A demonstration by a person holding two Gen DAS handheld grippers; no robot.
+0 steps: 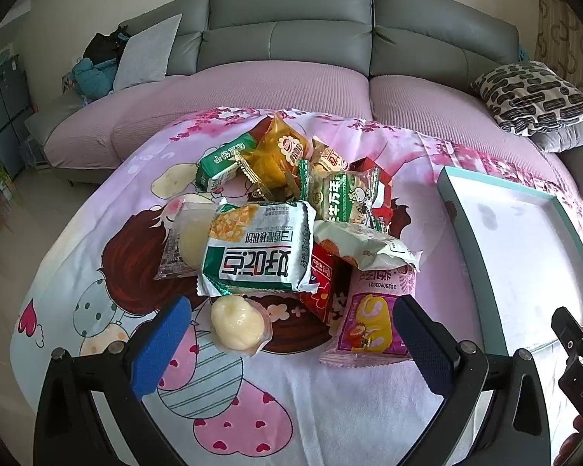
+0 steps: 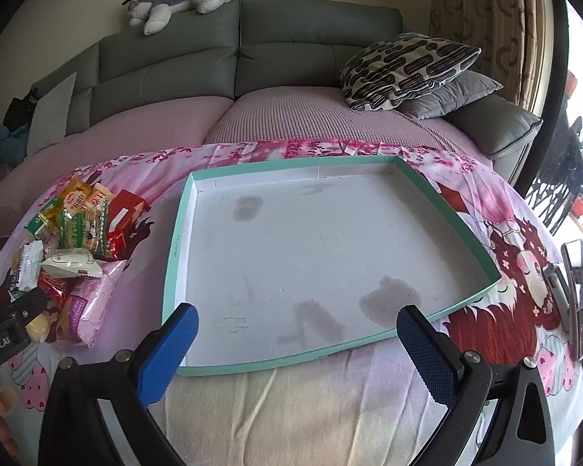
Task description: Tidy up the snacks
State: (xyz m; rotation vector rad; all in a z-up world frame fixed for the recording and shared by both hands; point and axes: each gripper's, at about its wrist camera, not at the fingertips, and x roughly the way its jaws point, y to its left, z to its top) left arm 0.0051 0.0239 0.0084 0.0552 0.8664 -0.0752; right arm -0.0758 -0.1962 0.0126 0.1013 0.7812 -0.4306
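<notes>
Here, the left gripper was spread wide, gripping nothing; a pale bun lay between its pads, nearer the left one, and a pink packet sat just inside the right pad. At twelve o'clock beyond lay the snack pile on the cloth. The right gripper also gaped wide and empty, over the near rim of the tray, the pile at ten o'clock.
</notes>
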